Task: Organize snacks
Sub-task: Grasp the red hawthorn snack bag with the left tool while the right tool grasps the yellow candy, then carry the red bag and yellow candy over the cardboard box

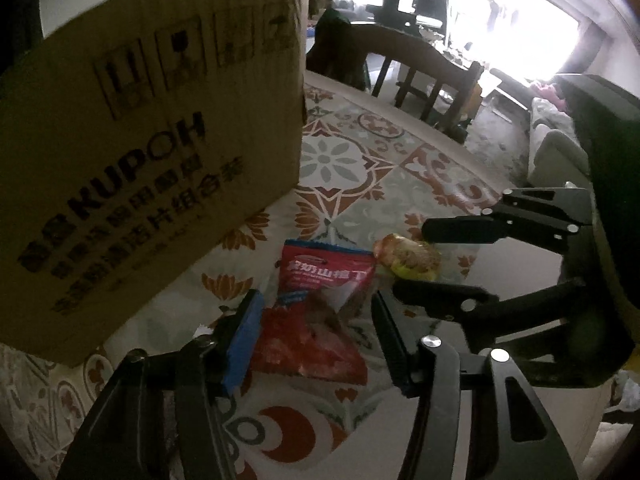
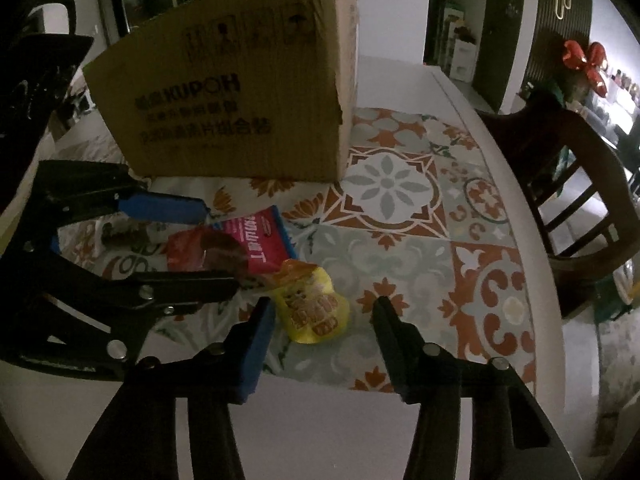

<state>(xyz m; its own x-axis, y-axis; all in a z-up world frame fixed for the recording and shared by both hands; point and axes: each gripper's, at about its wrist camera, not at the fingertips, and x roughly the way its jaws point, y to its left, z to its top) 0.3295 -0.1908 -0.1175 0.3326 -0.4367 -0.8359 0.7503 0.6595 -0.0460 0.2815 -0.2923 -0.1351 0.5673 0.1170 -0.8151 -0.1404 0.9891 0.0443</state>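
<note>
In the left wrist view, the left gripper [image 1: 316, 312] has its fingers spread wide, one on each side of the red snack packet [image 1: 320, 312], which lies flat on the patterned tablecloth [image 1: 360, 168]; whether either pad touches the packet cannot be told. At about 2 o'clock from that packet lies the yellow snack packet [image 1: 408, 258], and the right gripper [image 1: 408, 264] reaches in from 3 o'clock with its fingers wide apart above and below it. A cardboard box [image 1: 152, 152] stands upright at 10 o'clock, near the red packet.

In the right wrist view, the right gripper [image 2: 322, 312] is open wide around the yellow snack packet [image 2: 312, 308], whose left edge sits just beside the blue-padded finger. The red snack packet [image 2: 236, 244] lies at 11 o'clock, touching the yellow one, bracketed by the left gripper [image 2: 220, 244]. Beyond stands the cardboard box [image 2: 240, 108]; a wooden chair [image 2: 560, 168] sits at 2 o'clock past the table's edge.
</note>
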